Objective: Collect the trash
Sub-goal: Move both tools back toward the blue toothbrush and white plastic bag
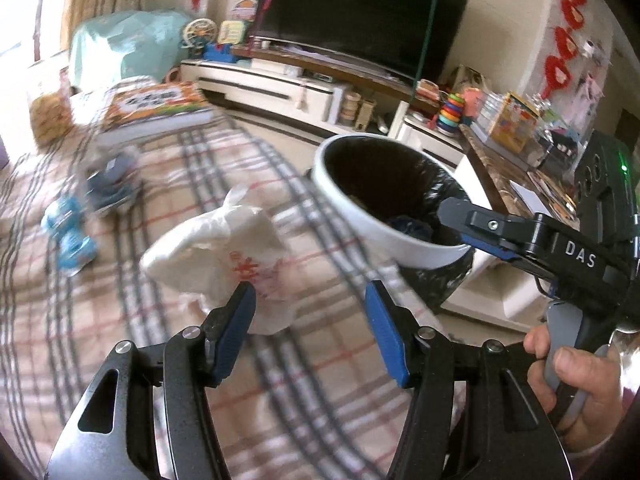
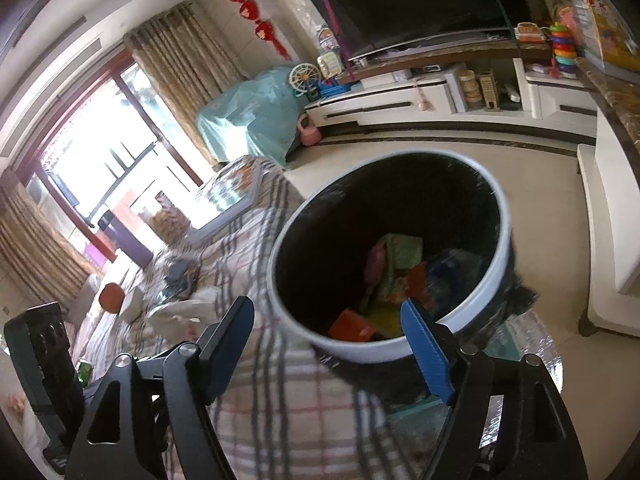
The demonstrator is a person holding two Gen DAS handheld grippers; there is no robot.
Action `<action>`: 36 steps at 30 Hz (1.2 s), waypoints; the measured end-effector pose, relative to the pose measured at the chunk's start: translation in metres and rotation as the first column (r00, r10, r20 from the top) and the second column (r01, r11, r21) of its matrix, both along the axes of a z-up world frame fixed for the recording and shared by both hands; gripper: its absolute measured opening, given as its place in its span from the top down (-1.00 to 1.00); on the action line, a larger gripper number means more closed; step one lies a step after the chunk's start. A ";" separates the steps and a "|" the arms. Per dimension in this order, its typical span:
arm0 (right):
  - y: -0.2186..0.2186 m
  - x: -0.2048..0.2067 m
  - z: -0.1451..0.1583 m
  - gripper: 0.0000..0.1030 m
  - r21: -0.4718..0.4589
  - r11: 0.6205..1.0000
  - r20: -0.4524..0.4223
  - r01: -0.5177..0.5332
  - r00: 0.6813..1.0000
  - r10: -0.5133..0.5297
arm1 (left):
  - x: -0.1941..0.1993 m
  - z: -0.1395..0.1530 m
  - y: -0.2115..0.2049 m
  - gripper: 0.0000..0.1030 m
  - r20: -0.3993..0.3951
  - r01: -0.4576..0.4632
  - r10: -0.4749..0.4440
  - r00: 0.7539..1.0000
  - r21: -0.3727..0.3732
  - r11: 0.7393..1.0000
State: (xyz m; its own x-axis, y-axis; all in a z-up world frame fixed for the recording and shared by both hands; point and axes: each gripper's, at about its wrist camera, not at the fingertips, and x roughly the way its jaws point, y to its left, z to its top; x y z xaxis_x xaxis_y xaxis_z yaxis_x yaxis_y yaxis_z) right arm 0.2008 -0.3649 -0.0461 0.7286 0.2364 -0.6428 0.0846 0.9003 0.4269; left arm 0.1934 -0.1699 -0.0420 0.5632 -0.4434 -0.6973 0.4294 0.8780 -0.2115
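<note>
A crumpled white plastic bag (image 1: 216, 252) with red print lies on the plaid cloth (image 1: 120, 340). My left gripper (image 1: 310, 308) is open just in front of the bag, and its left fingertip overlaps the bag's lower edge. No pad presses on the bag. To the right stands a white-rimmed bin (image 1: 400, 240) with a black liner. My right gripper (image 1: 452, 216) hangs over the bin's near rim, held by a hand (image 1: 572, 380). In the right wrist view my right gripper (image 2: 328, 316) is open and empty above the bin (image 2: 496, 272), which holds several coloured wrappers (image 2: 400, 264). The same white bag (image 2: 180, 312) shows at left.
Blue wrappers (image 1: 72, 236) and a dark packet (image 1: 112, 188) lie further left on the cloth, with an orange-covered book (image 1: 156, 104) behind them. A television (image 1: 360, 12) on a low white cabinet (image 1: 272, 84) lines the far wall. A marble-topped counter (image 1: 504, 176) with toys runs along the right.
</note>
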 end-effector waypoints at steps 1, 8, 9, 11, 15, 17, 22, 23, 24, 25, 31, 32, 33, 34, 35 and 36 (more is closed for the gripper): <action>0.005 -0.001 0.000 -0.52 -0.001 1.000 0.004 -0.007 1.000 0.007 | -0.002 -0.001 0.007 -0.12 -0.002 -0.014 0.014 1.000 -0.004 1.000; 0.039 -0.003 -0.001 -0.56 -0.004 0.998 0.012 -0.066 0.998 0.066 | -0.012 0.002 0.045 -0.12 0.007 -0.080 0.080 0.997 -0.016 0.997; 0.044 -0.003 -0.001 -0.56 -0.008 0.997 0.013 -0.076 0.997 0.076 | -0.014 0.001 0.051 -0.12 0.008 -0.091 0.091 0.996 -0.015 0.996; 0.055 -0.003 -0.002 -0.56 -0.009 0.995 0.014 -0.097 0.995 0.097 | -0.015 0.001 0.060 -0.12 0.006 -0.106 0.106 0.994 -0.016 0.994; 0.070 -0.001 -0.004 -0.56 0.000 0.992 0.012 -0.127 0.992 0.127 | -0.019 -0.002 0.082 -0.12 0.001 -0.145 0.145 0.989 -0.019 0.989; 0.077 -0.001 -0.005 -0.56 0.004 0.990 0.010 -0.140 0.990 0.140 | -0.021 -0.004 0.092 -0.12 0.000 -0.166 0.166 0.986 -0.016 0.986; 0.096 0.000 -0.010 -0.56 0.018 0.984 -0.002 -0.176 0.984 0.176 | -0.017 -0.009 0.118 -0.12 -0.016 -0.225 0.225 0.974 -0.009 0.974; 0.099 0.000 -0.011 -0.56 0.021 0.983 -0.005 -0.184 0.983 0.184 | -0.015 -0.010 0.122 -0.12 -0.018 -0.235 0.235 0.972 -0.009 0.972; 0.102 0.000 -0.012 -0.56 0.024 0.981 -0.007 -0.193 0.981 0.193 | -0.014 -0.011 0.127 -0.12 -0.021 -0.246 0.246 0.969 -0.009 0.969; 0.106 0.000 -0.013 -0.56 0.027 0.979 -0.010 -0.202 0.979 0.202 | -0.012 -0.012 0.132 -0.12 -0.024 -0.257 0.257 0.966 -0.007 0.966; 0.125 0.002 -0.020 -0.56 0.037 0.970 -0.029 -0.238 0.970 0.239 | -0.001 -0.017 0.145 -0.13 -0.042 -0.299 0.299 0.953 0.005 0.954; 0.127 0.003 -0.021 -0.56 0.040 0.969 -0.031 -0.244 0.969 0.245 | 0.002 -0.018 0.146 -0.13 -0.046 -0.302 0.302 0.952 0.009 0.953; 0.129 0.004 -0.022 -0.56 0.042 0.968 -0.034 -0.249 0.967 0.251 | 0.004 -0.019 0.146 -0.14 -0.050 -0.307 0.307 0.950 0.013 0.952; 0.133 0.006 -0.024 -0.56 0.041 0.965 -0.038 -0.258 0.965 0.259 | 0.007 -0.021 0.147 -0.14 -0.054 -0.313 0.313 0.948 0.017 0.950; 0.135 0.006 -0.025 -0.56 0.041 0.964 -0.039 -0.262 0.964 0.264 | 0.011 -0.021 0.147 -0.14 -0.059 -0.316 0.316 0.947 0.019 0.949; 0.138 0.007 -0.026 -0.56 0.039 0.963 -0.041 -0.267 0.962 0.268 | 0.014 -0.022 0.147 -0.15 -0.064 -0.318 0.319 0.946 0.022 0.948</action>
